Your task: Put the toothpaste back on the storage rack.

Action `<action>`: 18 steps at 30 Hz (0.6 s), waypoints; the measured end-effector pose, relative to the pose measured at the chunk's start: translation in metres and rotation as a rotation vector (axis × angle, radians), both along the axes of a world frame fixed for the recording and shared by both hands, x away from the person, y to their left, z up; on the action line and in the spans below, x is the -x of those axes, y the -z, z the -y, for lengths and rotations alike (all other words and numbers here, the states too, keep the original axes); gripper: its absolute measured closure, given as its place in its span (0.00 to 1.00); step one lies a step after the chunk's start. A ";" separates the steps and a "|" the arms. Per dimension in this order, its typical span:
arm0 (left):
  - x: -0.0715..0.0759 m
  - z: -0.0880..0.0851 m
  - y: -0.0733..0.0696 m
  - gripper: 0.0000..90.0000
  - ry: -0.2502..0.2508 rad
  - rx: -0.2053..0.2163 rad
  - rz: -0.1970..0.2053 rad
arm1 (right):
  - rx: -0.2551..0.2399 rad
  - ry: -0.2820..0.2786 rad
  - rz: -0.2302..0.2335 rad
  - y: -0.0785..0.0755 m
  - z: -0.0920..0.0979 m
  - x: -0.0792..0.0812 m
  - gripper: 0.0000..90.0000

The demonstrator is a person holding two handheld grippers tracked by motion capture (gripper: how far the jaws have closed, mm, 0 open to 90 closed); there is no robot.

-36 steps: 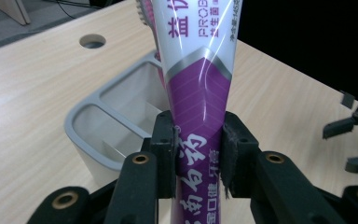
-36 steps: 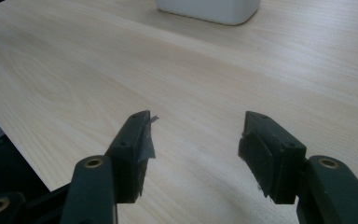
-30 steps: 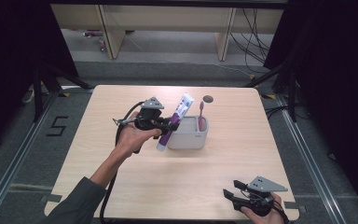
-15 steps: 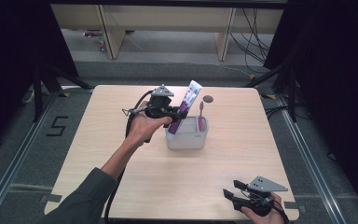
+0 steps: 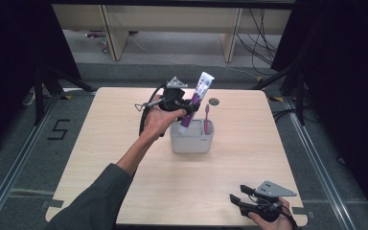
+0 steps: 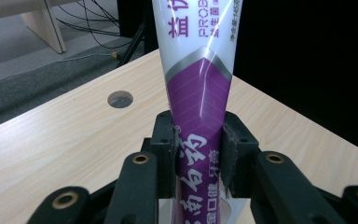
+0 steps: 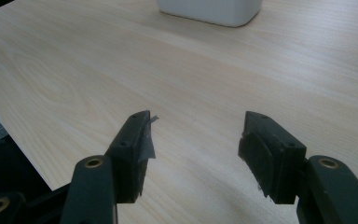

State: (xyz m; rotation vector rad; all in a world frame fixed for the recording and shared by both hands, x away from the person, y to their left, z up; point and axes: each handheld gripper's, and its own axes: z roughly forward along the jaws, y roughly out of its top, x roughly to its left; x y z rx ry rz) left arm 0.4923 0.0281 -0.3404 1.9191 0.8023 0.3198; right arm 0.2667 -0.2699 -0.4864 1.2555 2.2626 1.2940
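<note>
Nearest me, my right gripper [image 5: 242, 197] rests at the table's [image 5: 124, 153] front edge, jaws spread with nothing between them. Farther out, my left gripper [image 5: 188, 106] is clamped on the purple lower part of the toothpaste tube [image 5: 197, 98], which leans over the white holder [image 5: 191, 139] with its lower end inside, beside the pink toothbrush [image 5: 206, 118]. To do this well I judge I should stand the tube straighter, lower it until it bottoms out, keep it off the brush, then let go
</note>
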 end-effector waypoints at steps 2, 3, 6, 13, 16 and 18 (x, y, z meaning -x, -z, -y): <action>-0.002 0.003 0.002 0.78 -0.011 0.014 0.006 | -0.001 -0.001 0.000 0.000 0.000 0.000 0.48; -0.002 0.005 0.003 0.78 -0.017 0.015 0.010 | 0.005 -0.006 0.011 0.000 0.001 -0.001 0.48; -0.005 0.009 0.008 0.77 -0.008 0.015 0.010 | 0.006 -0.008 0.012 0.000 0.001 0.000 0.48; -0.008 0.016 0.018 0.77 -0.010 0.011 0.013 | 0.019 -0.017 0.032 0.000 0.003 -0.001 0.48; -0.010 0.017 0.023 0.77 -0.014 0.009 0.012 | 0.024 -0.020 0.039 0.000 0.003 -0.001 0.48; -0.010 0.016 0.026 0.77 -0.007 -0.003 0.018 | 0.023 -0.020 0.040 0.000 0.003 -0.001 0.48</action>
